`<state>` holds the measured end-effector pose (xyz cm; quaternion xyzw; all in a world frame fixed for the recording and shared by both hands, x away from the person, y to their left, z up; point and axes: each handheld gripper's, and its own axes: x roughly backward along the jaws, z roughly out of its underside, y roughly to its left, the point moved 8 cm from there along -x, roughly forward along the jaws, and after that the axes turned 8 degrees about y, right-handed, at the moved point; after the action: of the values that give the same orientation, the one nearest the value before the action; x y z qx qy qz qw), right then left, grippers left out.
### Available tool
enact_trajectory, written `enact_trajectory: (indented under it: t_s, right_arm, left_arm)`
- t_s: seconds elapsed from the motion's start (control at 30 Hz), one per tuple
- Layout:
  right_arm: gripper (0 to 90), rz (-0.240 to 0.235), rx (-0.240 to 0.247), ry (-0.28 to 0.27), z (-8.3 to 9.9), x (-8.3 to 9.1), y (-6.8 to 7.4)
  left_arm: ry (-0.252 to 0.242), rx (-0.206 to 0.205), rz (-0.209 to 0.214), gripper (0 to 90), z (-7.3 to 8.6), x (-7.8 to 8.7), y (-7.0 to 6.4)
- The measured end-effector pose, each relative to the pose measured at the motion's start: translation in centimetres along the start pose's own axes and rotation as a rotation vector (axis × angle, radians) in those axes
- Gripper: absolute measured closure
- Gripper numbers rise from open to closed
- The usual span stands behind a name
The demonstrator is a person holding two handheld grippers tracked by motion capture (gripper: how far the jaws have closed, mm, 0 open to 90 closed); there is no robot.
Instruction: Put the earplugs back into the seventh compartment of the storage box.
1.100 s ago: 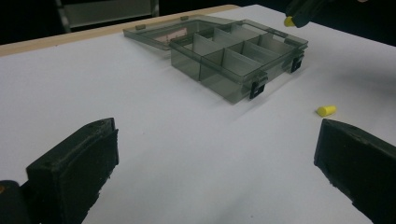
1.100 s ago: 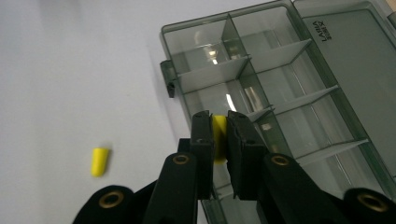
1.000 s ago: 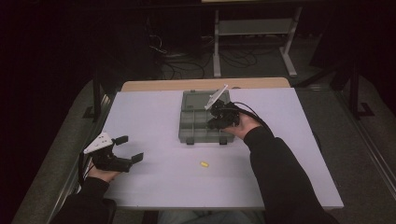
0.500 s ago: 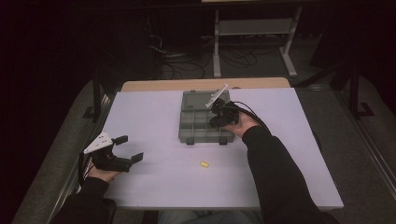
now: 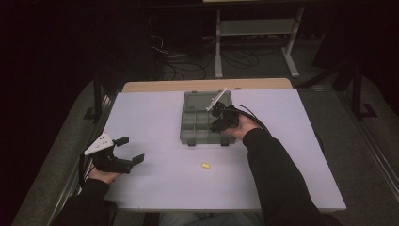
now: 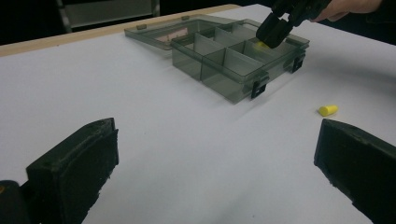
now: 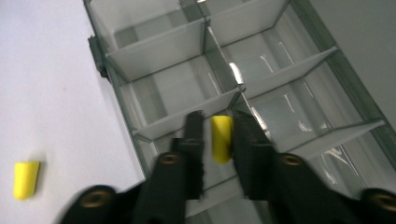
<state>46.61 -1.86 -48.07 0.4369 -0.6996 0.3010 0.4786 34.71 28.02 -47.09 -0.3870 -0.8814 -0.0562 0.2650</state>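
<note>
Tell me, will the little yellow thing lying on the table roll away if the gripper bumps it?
Probably a little. The yellow plug looks rounded and lies on its side on the smooth table, so it may roll. One end seems narrower, so it would likely curve around. It looks small and probably light.

A yellow earplug [image 7: 222, 138], small and cylindrical, sits lengthwise between the jaws over the box [image 7: 299, 88], above a near compartment by its divider. The box is a clear grey divided organizer, lid open flat behind it. A second yellow earplug [image 5: 205, 165] lies on its side just in front of the box.
</note>
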Motion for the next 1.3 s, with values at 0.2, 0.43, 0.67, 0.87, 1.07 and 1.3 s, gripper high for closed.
enact_trajectory:
  t_s: [0.2, 0.43, 0.67, 0.87, 1.07, 1.3]
  right_arm:
    - [54.7, 0.006, -0.005, -0.032, -0.2, 1.1, 0.4]
    - [38.2, 0.010, 0.015, -0.055, -0.4, 2.6, 1.4]
    - [11.5, 0.061, 0.002, -0.062, -0.5, 3.5, 2.2]
    - [0.0, 0.050, 0.025, -0.062, -0.8, 3.9, 3.6]
    - [0.0, 0.053, 0.031, -0.107, -1.0, 4.2, 4.8]
    - [0.0, 0.012, 0.042, -0.114, -0.2, 3.9, 6.1]
  left_arm:
    - [0.001, 0.001, 0.000, 0.0, 0.0, 0.0, 0.0]
    - [0.002, 0.001, -0.001, 0.0, 0.0, 0.0, 0.0]
    - [0.002, 0.000, -0.003, 0.0, 0.0, 0.0, 0.0]
    - [0.001, 0.001, -0.004, 0.0, 0.0, 0.0, 0.0]
    - [0.002, -0.001, -0.001, 0.0, 0.0, 0.0, 0.0]
    - [0.003, 0.001, -0.001, 0.0, 0.0, 0.0, 0.0]
